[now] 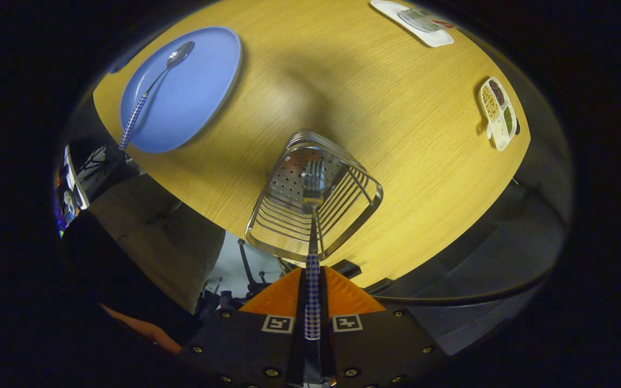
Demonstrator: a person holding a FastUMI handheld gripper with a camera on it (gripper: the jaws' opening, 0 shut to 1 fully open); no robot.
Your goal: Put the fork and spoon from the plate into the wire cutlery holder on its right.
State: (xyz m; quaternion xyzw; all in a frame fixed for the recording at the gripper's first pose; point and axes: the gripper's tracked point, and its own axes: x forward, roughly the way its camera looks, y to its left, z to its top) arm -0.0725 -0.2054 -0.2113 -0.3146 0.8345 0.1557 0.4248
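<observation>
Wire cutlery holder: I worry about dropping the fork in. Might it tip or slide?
The wire cutlery holder looks light, being open wire, so it may slide on the smooth table. The gripper holds the fork over its middle, so tipping seems unlikely.

No legible text or labels.

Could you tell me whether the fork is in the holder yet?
Partly: the fork points tines-down inside the holder, with the gripper shut on its handle.

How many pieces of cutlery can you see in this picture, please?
2. The fork is clamped by its handle between the fingers of the tongs, with its tines over the wire cutlery holder. The spoon lies on the blue plate.
</observation>
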